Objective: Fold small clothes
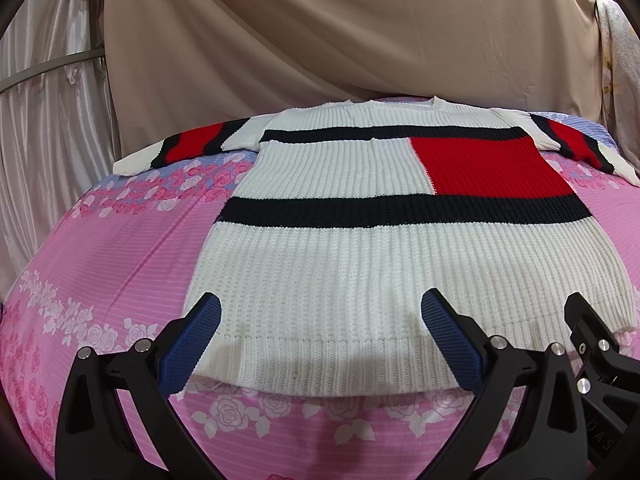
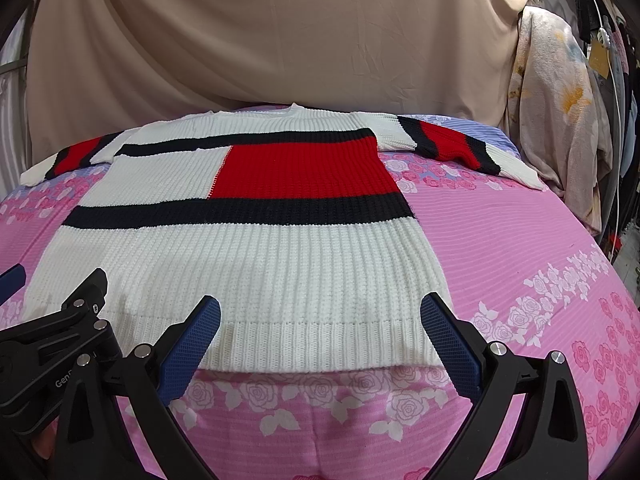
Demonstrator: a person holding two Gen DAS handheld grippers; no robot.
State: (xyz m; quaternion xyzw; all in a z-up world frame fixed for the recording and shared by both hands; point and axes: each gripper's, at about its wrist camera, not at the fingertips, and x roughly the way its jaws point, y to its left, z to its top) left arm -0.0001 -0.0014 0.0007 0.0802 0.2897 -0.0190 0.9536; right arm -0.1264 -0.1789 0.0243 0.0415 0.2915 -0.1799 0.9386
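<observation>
Pink rose bedsheet (image 1: pixel 120 248) lies under the flat knit sweater (image 1: pixel 340 264), so the wide-open left tool (image 1: pixel 320 316) and right tool (image 2: pixel 320 316) might pinch sheet and hem together.

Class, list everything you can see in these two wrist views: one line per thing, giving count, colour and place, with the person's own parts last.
sweater: one, white knit with navy bands and a red block, spread flat on the bed, sleeves out to both sides, hem nearest the cameras.
bedsheet: one, pink with rose bands and a pale blue strip at the far end, under the sweater.
backdrop cloth: one, beige, hung behind the bed.
curtain: one, silvery white, far left.
floral cloth: one, cream with yellow flowers, draped at the far right.
left gripper: one, black with blue pads, open over the hem's left part.
right gripper: one, same colours, open over the hem's right part.
</observation>
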